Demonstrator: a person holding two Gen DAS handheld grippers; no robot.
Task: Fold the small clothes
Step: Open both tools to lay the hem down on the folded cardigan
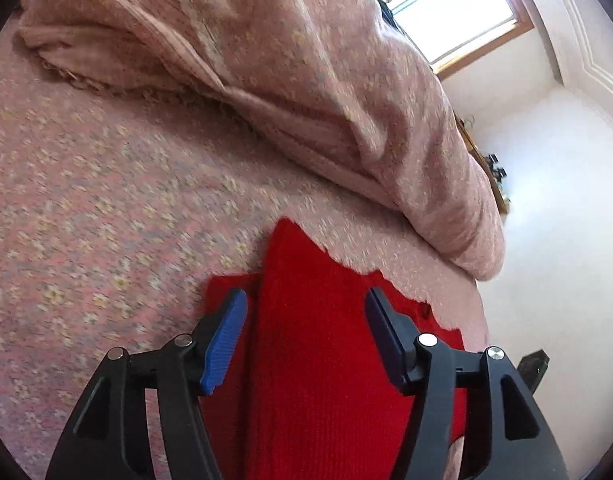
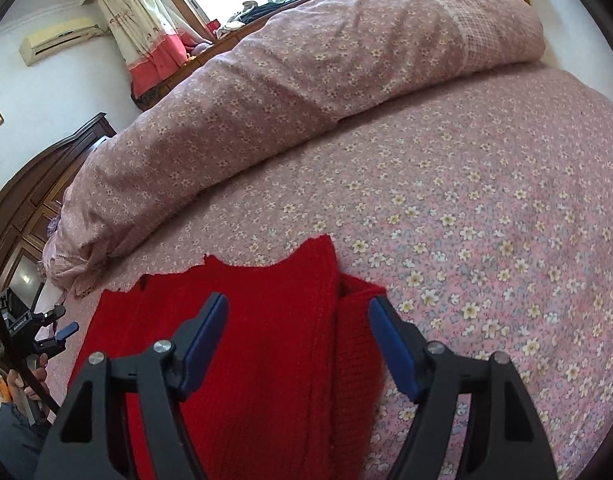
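Right wrist view shows the red knitted garment [image 2: 242,344] low in the frame on the floral bedsheet [image 2: 486,208], one side panel already folded over. The right gripper [image 2: 298,312] and left gripper [image 1: 306,308] both hover spread above it, pinching nothing; further folds look still to come.

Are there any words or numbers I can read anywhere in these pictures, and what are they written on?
No text can be read.
The black device at the left edge of the right wrist view has a small pale label, too small and blurred to read.
The red knitted garment, the floral bedsheet and the air conditioner show no writing.
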